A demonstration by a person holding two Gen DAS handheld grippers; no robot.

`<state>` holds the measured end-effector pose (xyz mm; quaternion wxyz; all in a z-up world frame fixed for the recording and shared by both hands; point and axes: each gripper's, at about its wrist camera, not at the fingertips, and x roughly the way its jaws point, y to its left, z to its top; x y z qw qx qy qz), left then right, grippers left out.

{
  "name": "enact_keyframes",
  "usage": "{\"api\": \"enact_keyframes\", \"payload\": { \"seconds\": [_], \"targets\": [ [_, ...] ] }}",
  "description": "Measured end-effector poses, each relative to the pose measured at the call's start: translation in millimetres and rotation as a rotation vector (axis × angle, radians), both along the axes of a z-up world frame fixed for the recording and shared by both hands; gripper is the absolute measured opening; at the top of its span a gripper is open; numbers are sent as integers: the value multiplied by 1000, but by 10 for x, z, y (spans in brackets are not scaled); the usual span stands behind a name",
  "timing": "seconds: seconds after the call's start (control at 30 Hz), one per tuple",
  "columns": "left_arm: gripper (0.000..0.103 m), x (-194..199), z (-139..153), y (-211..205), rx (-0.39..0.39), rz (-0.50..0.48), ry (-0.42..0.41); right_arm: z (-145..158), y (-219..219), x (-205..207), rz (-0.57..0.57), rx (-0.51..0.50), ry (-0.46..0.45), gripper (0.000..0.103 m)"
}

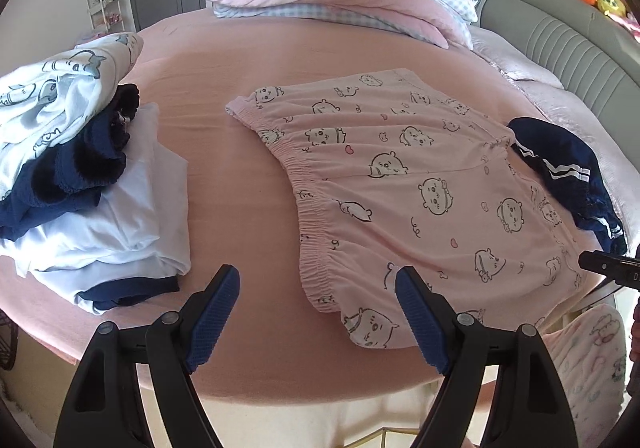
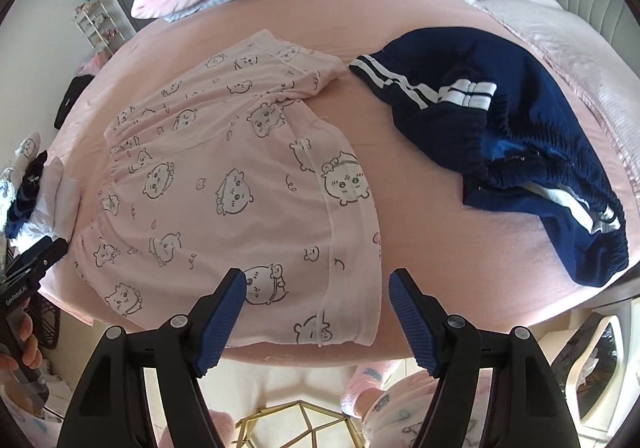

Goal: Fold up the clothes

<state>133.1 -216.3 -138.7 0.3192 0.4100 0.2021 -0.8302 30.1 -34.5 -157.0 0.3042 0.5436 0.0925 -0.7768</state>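
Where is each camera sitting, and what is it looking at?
Left wrist: rides the left gripper, jaws open; looks down at the pink shorts waistband and the clothes pile.
Right wrist: rides the right gripper, jaws open; looks down at the pink shorts' leg hems and the navy shorts; a hand shows at left.
Shared: both garments and the pink bed.

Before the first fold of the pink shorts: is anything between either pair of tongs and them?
Nothing visible. The pink shorts lie flat and uncovered on the bed; the left tongs and right tongs hang open above their near edge. The navy shorts lie beside them.
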Motion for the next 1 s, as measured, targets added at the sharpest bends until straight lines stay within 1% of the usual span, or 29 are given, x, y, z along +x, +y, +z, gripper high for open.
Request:
{"api": "enact_keyframes", "payload": {
  "seconds": [0.07, 0.2, 0.33, 0.4, 0.5, 0.57, 0.63, 0.73, 0.83, 0.93, 1.0],
  "targets": [
    [80, 10, -32, -4, 25, -1, 14, -58, 72, -8, -27, -17, -32, 73],
    [80, 63, -92, -35, 101, 7, 51, -140, 208, 5, -87, -70, -87, 73],
    [80, 156, -176, -59, 176, 55, 90, -144, 314, 58, -143, -146, -101, 73],
    [80, 204, -226, -66, 225, 72, 123, -180, 363, 76, -181, -187, -132, 73],
    [80, 225, -314, -50, 268, 90, 128, -247, 418, 96, -226, -242, -186, 73],
    [80, 233, -358, -14, 284, 98, 131, -310, 427, 111, -244, -267, -232, 73],
    [80, 259, -378, 39, 310, 108, 158, -367, 419, 134, -256, -273, -261, 73],
    [80, 326, -394, 107, 386, 134, 235, -436, 406, 186, -274, -291, -290, 73],
    [80, 361, -442, 137, 476, 151, 312, -504, 442, 245, -312, -359, -343, 73],
    [80, 331, -498, 147, 516, 165, 320, -568, 440, 252, -329, -408, -388, 73],
    [80, 306, -501, 167, 516, 159, 321, -585, 419, 241, -334, -412, -394, 74]
  ]
}}
